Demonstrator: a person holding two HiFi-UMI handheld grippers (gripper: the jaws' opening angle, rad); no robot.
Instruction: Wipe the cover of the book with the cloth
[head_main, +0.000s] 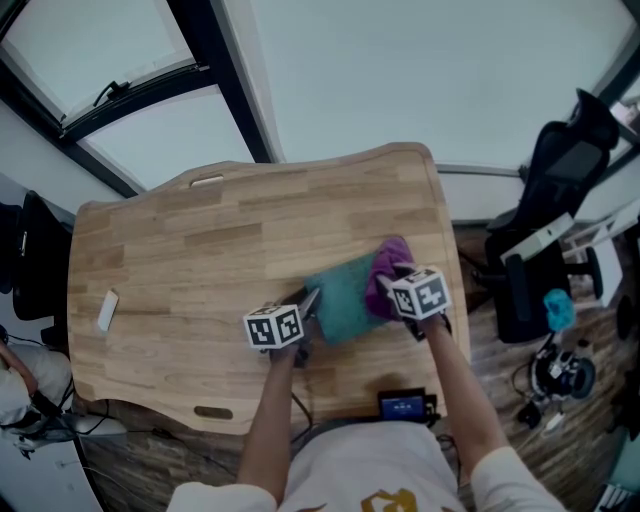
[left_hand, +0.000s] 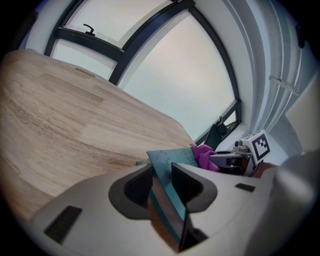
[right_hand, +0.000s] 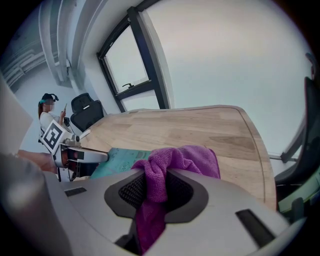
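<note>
Fingers (left_hand: 134, 187) of the left gripper (left_hand: 162, 186) stand part-way apart and pinch the near left edge of the teal book (left_hand: 172, 159), with the cover tipped up a little between them. On the right gripper (right_hand: 156, 187) the pads are closed on a bunched purple cloth (right_hand: 186, 159), whose loose end spills forward onto the book's far right part. The book lies on the wooden table (head_main: 200, 250), right of its middle and close to the near edge, between the two grippers. From the cloth, the bare cover stretches left and nearer, toward the left gripper, so I'd judge the wiping stroke has to run that way. The right hand does the work and the left only steadies. A small white object (head_main: 107, 310) lies well apart at the table's left, and a black office chair (head_main: 560, 190) stands off to the right
</note>
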